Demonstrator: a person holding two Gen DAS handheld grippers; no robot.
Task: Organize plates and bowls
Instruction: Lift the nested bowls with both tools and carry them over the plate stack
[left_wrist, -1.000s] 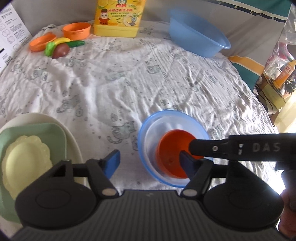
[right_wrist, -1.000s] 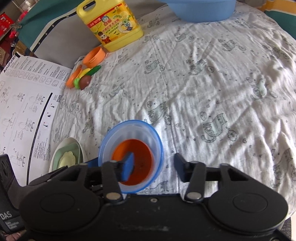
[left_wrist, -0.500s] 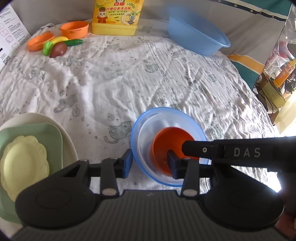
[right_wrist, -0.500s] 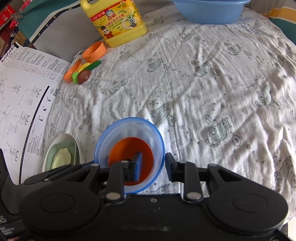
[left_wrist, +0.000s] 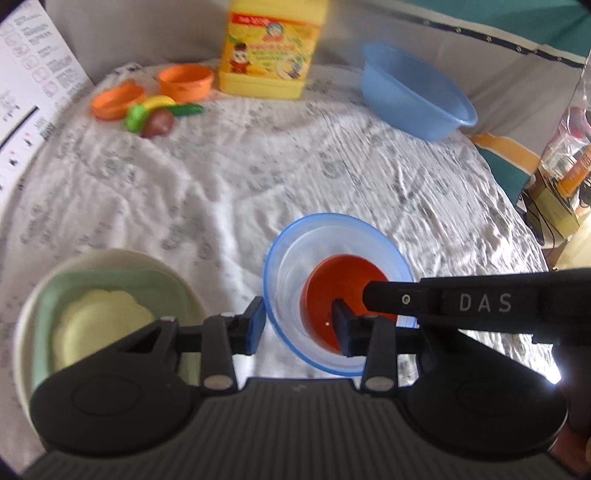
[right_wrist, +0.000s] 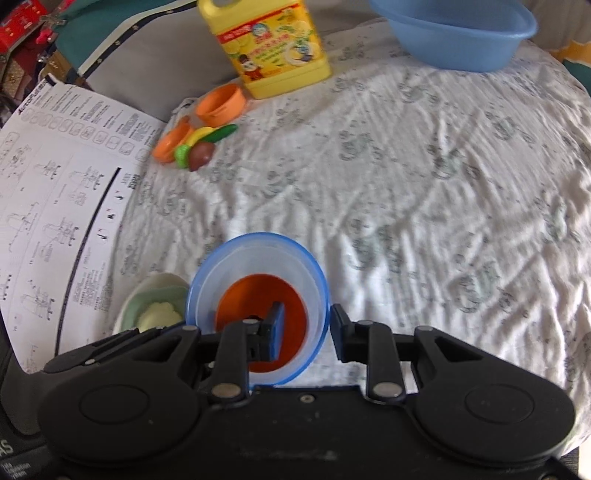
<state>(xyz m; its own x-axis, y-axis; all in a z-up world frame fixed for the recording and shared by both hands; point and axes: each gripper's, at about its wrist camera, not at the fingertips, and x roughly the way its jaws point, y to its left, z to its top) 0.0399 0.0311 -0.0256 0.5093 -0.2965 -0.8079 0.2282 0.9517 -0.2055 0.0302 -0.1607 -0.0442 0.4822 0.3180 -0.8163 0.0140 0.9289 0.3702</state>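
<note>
Taking the blue-rimmed clear bowl (left_wrist: 295, 258) as the landmark: to its left sits one stack of three plates, a cream round plate (left_wrist: 22, 325) at the bottom, a green square plate (left_wrist: 110, 284) on it and a pale yellow scalloped plate (left_wrist: 99, 325) on top. Inside the landmark bowl lies one orange bowl (left_wrist: 343, 277), nested against its floor. Both tongs grip this bowl's wall: the left gripper (left_wrist: 297, 325) is clenched on its left side, one finger outside the rim and one inside; the right gripper (right_wrist: 308, 326) is clenched on its right side the same way, one finger inside over the orange bowl, one outside.

Far behind the landmark and to its left lie two small orange dishes (left_wrist: 184, 79) with a cluster of toy fruit and vegetables (left_wrist: 155, 114) touching the nearer one. Straight behind stands one yellow detergent jug (left_wrist: 271, 48). Behind and to the right rests one large blue basin (left_wrist: 413, 96), tilted. A printed instruction sheet (right_wrist: 55, 203) lies at the far left edge. All rest on a white cat-print cloth (left_wrist: 240, 177)
</note>
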